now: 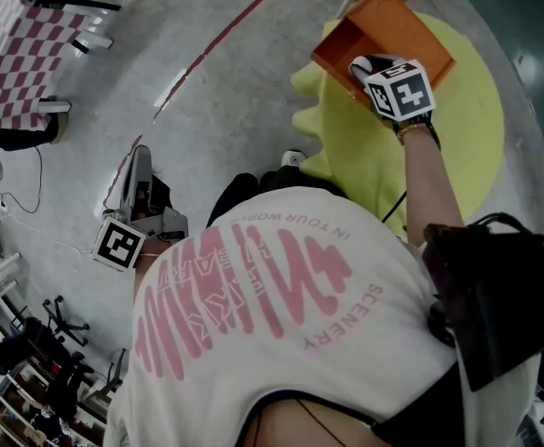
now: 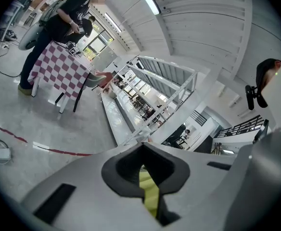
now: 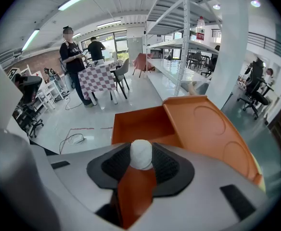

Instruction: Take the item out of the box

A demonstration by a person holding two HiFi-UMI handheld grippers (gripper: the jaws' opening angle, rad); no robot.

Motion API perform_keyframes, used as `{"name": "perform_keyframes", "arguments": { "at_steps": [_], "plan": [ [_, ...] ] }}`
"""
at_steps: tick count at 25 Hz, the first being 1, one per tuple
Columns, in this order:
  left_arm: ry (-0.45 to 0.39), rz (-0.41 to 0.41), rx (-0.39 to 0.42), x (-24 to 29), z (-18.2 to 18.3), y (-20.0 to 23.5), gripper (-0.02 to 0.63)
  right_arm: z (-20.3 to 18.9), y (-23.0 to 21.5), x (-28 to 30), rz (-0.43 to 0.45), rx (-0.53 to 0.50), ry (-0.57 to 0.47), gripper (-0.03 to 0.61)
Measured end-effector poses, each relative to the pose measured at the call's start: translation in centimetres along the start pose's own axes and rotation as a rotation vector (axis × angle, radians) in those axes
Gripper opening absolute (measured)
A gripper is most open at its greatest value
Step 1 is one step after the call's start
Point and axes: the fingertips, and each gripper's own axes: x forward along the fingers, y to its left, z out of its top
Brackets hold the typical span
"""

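Note:
An orange box stands open on a yellow round surface, and in the right gripper view the box sits just ahead with its lid folded back to the right. My right gripper reaches over the box's near edge. In its own view, my right gripper is shut on a small white round item, held above the box's near wall. My left gripper hangs low at the person's left side, far from the box. Seen from its own camera, the left gripper has its jaws together with nothing between them.
A checkered table with chairs stands far to the left, with two people beside it. A red tape line runs across the grey floor. White shelving rises behind the box. A cable lies on the floor.

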Motion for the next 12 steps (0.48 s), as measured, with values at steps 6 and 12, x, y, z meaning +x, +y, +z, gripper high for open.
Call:
{"name": "perform_keyframes", "arguments": {
  "at_steps": [6, 12],
  "plan": [
    [-0.022, -0.012, 0.047, -0.5, 0.7, -0.1, 0.006, -0.1, 0.0, 0.6, -0.011, 0.043, -0.005, 0.137],
    [-0.004, -0.024, 0.076, -1.6, 2.4, -1.9, 0.006, 1.5, 0.8, -1.9, -0.023, 0.065, 0.002, 0.135]
  ]
}}
